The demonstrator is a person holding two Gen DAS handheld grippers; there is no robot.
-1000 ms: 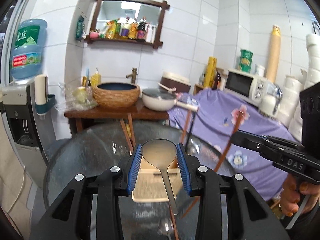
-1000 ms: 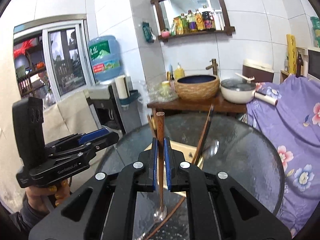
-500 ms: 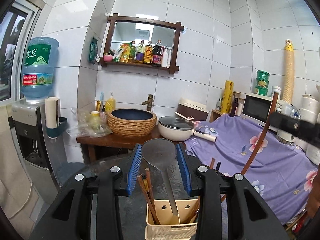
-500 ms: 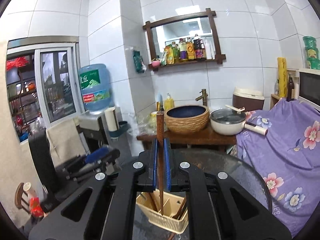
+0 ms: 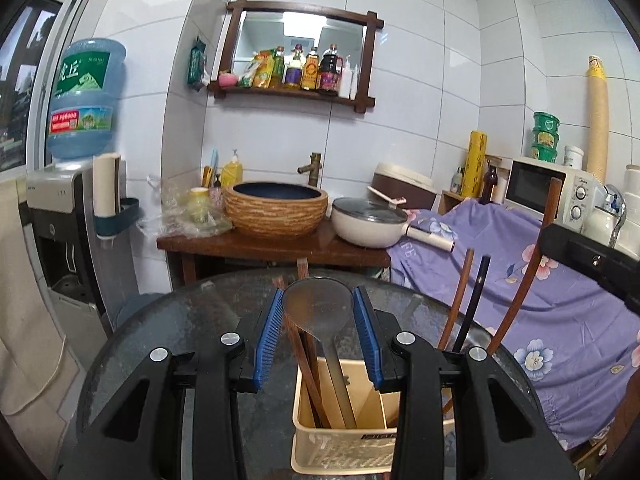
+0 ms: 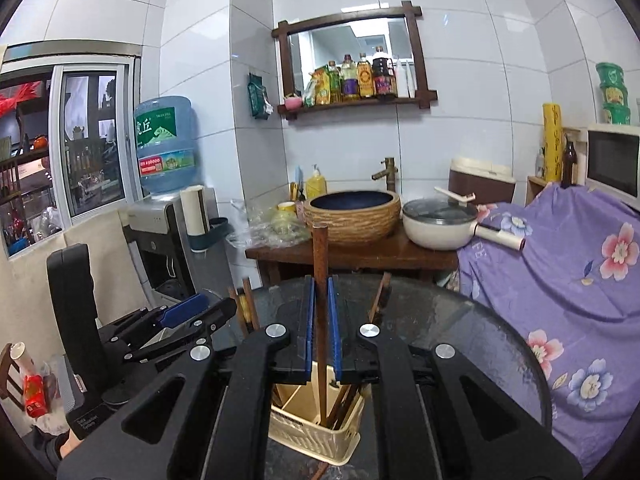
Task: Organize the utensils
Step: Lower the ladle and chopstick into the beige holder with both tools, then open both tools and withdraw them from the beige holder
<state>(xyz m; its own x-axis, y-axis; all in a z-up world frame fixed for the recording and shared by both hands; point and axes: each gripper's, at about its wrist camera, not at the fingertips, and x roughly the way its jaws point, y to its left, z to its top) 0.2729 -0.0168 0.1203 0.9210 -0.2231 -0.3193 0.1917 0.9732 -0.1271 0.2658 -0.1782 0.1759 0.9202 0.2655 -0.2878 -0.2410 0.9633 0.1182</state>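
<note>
The round dark glass bench [image 5: 168, 344] fills the lower middle of both wrist views. Behind it, against the white tiled wall, stands a brown wooden side table [image 6: 360, 252] carrying a woven-pattern basin with a dark blue inside [image 6: 352, 214] and a cream saucepan with a glass lid [image 6: 438, 222]. A purple flowered cloth [image 6: 580, 272] drapes over furniture at the right edge of the bench.

On the glass bench sits the cream plastic utensil basket with a slotted base and an inner divider [image 5: 344, 436]. It already holds several brown wooden chopsticks [image 5: 308, 364], leaning up out of its left compartment, with more dark sticks [image 5: 464, 292] rising from its far right side.

The left tongs [image 5: 318, 332] stand partly open, their blue pads clamping the edges of the bowl of a grey metal ladle [image 5: 318, 308]. The ladle is upright, bowl on top, and its handle runs down into the basket's left compartment beside the chopsticks; whether the tip touches the bottom cannot be told.

The right tongs [image 6: 320, 328] are pressed narrow on a single brown wooden stick utensil [image 6: 320, 256], held upright. Its squared top stands well above the pads, and its lower end reaches down into the basket [image 6: 320, 428] among the other sticks.

In the right wrist view the left tongs appear at the left, just beside the basket, held by a hand [image 6: 70, 446] low in the corner.
</note>
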